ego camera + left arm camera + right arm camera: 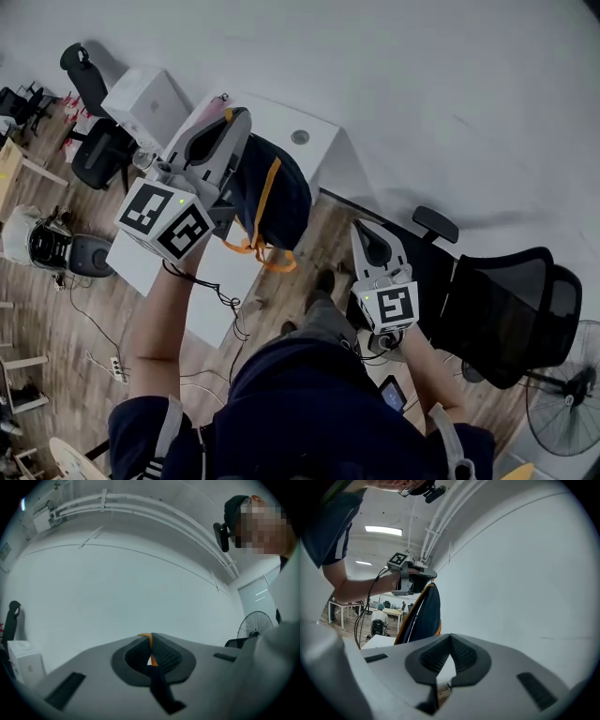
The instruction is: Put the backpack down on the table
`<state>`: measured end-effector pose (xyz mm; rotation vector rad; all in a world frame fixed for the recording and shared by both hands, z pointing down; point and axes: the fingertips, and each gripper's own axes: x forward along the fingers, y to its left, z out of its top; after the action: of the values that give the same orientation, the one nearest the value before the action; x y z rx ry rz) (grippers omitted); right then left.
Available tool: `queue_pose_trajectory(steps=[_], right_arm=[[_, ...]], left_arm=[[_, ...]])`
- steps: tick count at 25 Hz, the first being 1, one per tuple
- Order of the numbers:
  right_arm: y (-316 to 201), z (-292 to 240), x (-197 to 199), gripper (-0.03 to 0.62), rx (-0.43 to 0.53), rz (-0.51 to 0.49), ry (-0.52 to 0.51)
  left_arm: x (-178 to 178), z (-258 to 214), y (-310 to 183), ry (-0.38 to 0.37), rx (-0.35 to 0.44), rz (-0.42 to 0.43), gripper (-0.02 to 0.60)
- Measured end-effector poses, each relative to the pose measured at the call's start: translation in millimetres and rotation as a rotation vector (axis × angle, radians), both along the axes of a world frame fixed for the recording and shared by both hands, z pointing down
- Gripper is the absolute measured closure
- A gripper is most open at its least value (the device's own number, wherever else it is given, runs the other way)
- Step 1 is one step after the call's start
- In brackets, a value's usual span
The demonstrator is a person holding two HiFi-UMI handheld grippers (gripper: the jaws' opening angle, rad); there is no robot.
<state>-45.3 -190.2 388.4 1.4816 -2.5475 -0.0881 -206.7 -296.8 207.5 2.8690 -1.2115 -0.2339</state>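
Note:
A dark navy backpack (277,197) with orange trim hangs in the air in front of the white table (314,141). My left gripper (242,118) is shut on the backpack's top strap (151,660); in the left gripper view the orange and navy webbing is pinched between the pads. The backpack (423,613) also shows in the right gripper view, dangling from the left gripper (412,576) over the table top. Off to the right, my right gripper (362,231) is shut with nothing in it; its pads (461,654) meet at the tips.
A white box (150,101) stands at the table's far left end. A black mesh office chair (511,309) is close on the right, with a floor fan (562,398) behind it. Another black chair (94,150) and cables lie on the wooden floor at left.

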Motion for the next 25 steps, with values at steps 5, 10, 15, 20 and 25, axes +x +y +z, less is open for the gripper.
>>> queue_pose_trajectory(steps=[5, 10, 15, 20, 25], right_arm=[[-60.3, -1.2, 20.3, 0.595, -0.011, -0.063, -0.014], [-109.5, 3.9, 34.0, 0.595, -0.024, -0.126, -0.028], [-144.9, 0.2, 34.1, 0.594, 0.002, -0.145, -0.012], [-170.5, -8.5, 35.0, 0.595, 0.030, -0.114, -0.026], [-187.2, -16.7, 34.3, 0.594, 0.028, -0.077, -0.057]], left_arm=[[-6.4, 0.5, -49.3, -0.010, -0.004, -0.095, 0.578], [-6.4, -0.3, -101.1, -0.047, 0.016, -0.160, 0.578], [-4.6, 7.8, -146.4, -0.069, 0.009, -0.177, 0.578], [-4.6, 21.6, -190.2, -0.068, -0.013, -0.176, 0.578], [-4.6, 29.9, -232.0, -0.076, -0.033, -0.165, 0.578]])
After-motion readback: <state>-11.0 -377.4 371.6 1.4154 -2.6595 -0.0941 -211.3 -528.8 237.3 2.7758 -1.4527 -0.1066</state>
